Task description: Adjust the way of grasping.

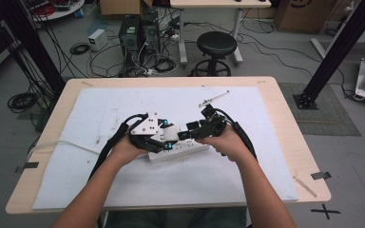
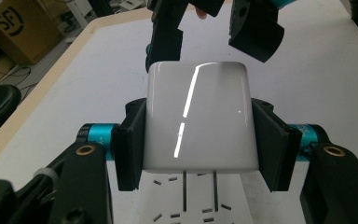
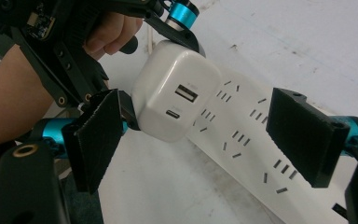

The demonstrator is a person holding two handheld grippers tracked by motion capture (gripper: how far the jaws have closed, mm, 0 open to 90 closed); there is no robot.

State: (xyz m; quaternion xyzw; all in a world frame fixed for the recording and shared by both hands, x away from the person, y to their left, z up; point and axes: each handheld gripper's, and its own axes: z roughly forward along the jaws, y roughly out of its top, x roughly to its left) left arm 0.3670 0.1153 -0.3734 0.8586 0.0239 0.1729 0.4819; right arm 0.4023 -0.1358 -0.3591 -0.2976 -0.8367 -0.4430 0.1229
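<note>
Left gripper (image 2: 198, 140) clamps the white USB charger (image 2: 198, 121) by its flanks, prongs poised over the power strip (image 3: 256, 154) slots (apparently for plugging in), while the open, empty right gripper (image 3: 200, 144) hovers alongside to steady the strip.

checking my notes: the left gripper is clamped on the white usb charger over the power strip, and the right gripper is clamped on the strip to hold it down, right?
Not quite. The right gripper is open: the right gripper view shows its jaws spread wide, with the power strip lying between them untouched. The rest holds: the left gripper is clamped on the white USB charger, its prongs just over the strip's slots.
</note>
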